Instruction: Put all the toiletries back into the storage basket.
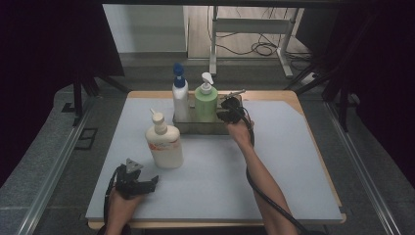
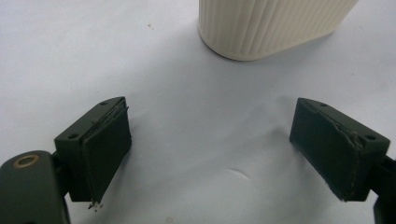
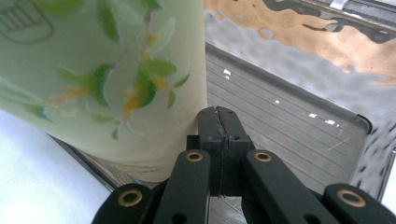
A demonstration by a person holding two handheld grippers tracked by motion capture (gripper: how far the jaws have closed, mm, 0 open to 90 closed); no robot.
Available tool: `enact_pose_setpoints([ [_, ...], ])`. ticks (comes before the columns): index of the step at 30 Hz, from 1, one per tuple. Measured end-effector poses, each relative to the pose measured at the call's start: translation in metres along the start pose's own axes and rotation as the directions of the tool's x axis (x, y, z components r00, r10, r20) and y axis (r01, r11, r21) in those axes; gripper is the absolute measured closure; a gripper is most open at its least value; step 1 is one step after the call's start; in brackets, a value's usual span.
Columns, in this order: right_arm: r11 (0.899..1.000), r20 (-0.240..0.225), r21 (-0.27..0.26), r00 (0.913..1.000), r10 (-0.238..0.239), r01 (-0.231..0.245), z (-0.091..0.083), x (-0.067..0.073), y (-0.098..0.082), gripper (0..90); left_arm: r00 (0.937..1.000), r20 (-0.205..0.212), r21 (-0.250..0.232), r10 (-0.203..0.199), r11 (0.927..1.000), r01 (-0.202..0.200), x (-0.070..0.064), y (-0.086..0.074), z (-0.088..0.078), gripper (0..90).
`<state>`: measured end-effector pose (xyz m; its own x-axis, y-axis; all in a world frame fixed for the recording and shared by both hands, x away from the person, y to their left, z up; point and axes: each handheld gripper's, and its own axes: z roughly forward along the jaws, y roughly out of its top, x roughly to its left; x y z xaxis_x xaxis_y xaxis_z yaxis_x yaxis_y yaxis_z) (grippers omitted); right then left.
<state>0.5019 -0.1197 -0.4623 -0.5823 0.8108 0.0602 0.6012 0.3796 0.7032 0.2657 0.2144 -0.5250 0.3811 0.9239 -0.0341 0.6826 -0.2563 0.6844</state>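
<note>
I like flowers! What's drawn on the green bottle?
Green leaves and orange-yellow flowers on the pale green bottle; the right gripper view shows it best.

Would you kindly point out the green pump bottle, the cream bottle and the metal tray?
green pump bottle [image 1: 206, 102], high view, middle of its body
cream bottle [image 1: 163, 144], high view, front of its body
metal tray [image 3: 299, 126], right gripper view, bare ribbed floor

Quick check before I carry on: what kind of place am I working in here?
Probably a lab recording bench, not a home: a grey-topped table walled by dark curtains, cables on the floor behind, and pump bottles staged in a metal tray.
</note>
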Motion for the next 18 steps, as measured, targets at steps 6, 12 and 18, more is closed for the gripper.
enact_pose_setpoints([
  [6, 1.0, -0.009, 0.007, 0.9999, -0.004, 0.005, 0.003, 0.003, -0.001, 89.6, 1.0, -0.001, 0.0, 0.0, 1.0, 0.0, 0.0, 0.0, 0.0, 12.2],
  [12, 1.0, -0.023, 0.01, 0.9997, -0.007, 0.007, 0.005, 0.007, 0.0, 89.6, 1.0, 0.0, 0.0, 0.0, 1.0, 0.0, 0.0, 0.0, 0.0, 12.2],
  [18, 1.0, -0.035, 0.014, 0.9993, -0.011, 0.011, 0.008, 0.011, 0.0, 89.5, 1.0, 0.0, 0.0, 0.0, 1.0, 0.0, 0.0, 0.0, 0.0, 12.2],
])
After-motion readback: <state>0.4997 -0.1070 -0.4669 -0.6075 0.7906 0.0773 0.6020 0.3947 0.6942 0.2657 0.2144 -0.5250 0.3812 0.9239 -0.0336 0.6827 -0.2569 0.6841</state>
